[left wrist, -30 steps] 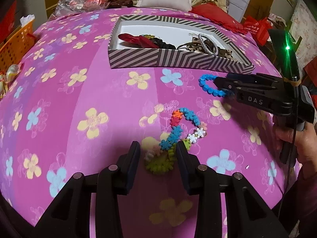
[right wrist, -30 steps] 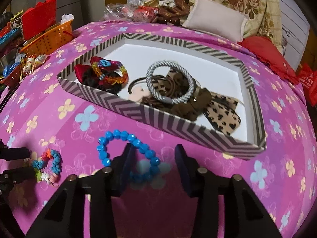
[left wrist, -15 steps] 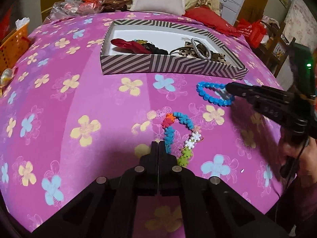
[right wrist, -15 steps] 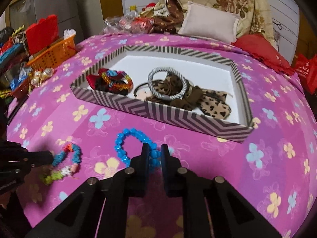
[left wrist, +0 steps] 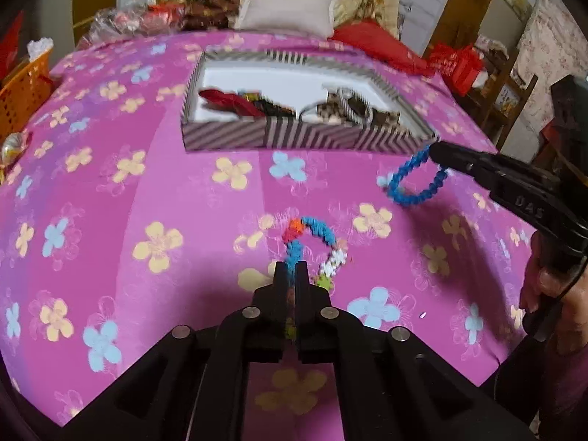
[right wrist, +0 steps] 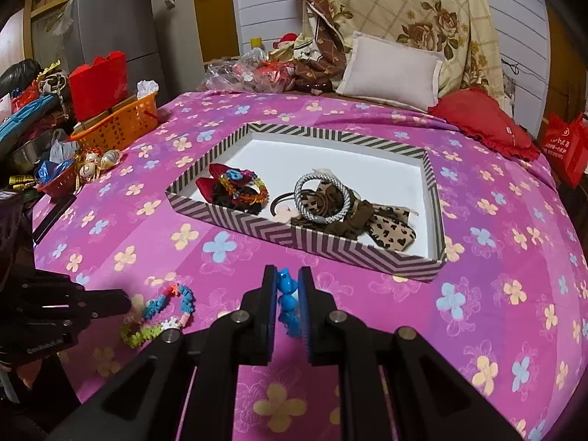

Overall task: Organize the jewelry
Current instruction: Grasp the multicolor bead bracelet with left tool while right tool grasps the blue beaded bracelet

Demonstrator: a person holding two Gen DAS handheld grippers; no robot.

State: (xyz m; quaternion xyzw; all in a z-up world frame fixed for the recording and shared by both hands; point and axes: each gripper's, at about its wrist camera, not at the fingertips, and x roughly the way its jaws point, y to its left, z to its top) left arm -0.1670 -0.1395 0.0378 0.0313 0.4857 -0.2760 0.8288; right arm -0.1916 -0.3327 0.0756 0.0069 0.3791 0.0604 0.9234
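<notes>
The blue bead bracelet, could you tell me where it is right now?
The blue bead bracelet hangs from the shut right gripper, lifted off the pink bedspread just before the striped box's right corner.

Both views are lit by soft indoor light from above, warm in tone, with no hard glare. The pink flowered bedspread (right wrist: 477,330) is evenly bright, while the room beyond it is left dimmer. Broad, soft-edged shadows are cast on the cloth beneath the black tools in the foreground. Strong fisheye bending is seen: the bed is bulged into a dome and the corners are cut off by a dark round vignette. The left wrist view is smeared by motion blur, so that the striped box (left wrist: 308,136) and its contents are indistinct. The right wrist view is rendered sharp throughout.
</notes>
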